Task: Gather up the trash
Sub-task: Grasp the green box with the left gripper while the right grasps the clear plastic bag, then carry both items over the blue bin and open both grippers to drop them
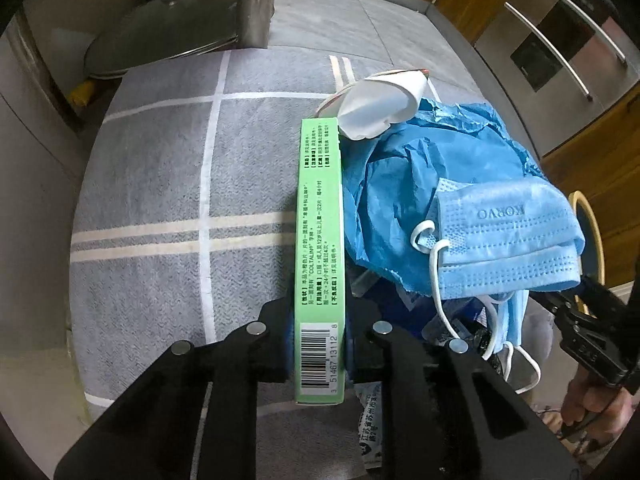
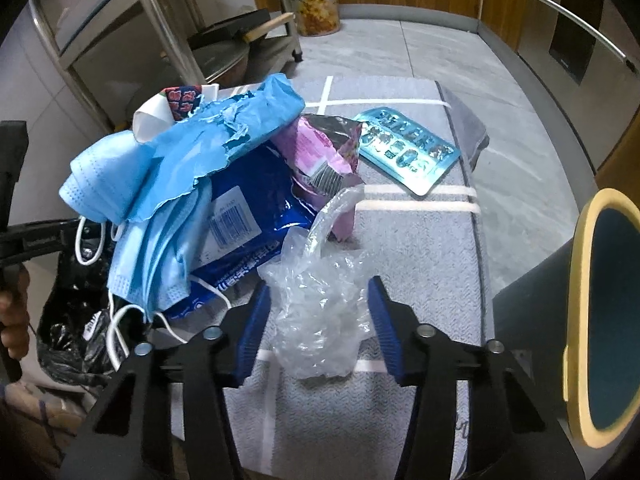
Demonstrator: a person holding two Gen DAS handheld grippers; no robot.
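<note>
Your left gripper (image 1: 320, 344) clamps one green box (image 1: 319, 240); your right gripper (image 2: 316, 320), jaws apart, straddles one clear wrapper (image 2: 320, 304) mid-mat (image 2: 420, 264).

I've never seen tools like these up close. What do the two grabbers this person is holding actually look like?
Both are built alike. The left gripper and the right gripper each have two angular black fingers with slotted cut-outs and round silver rivets at the joints. The inner faces carry blue pads, ribbed on the right gripper. From the left camera, the right gripper's black body shows faint embossed lettering, too small to read.
</note>
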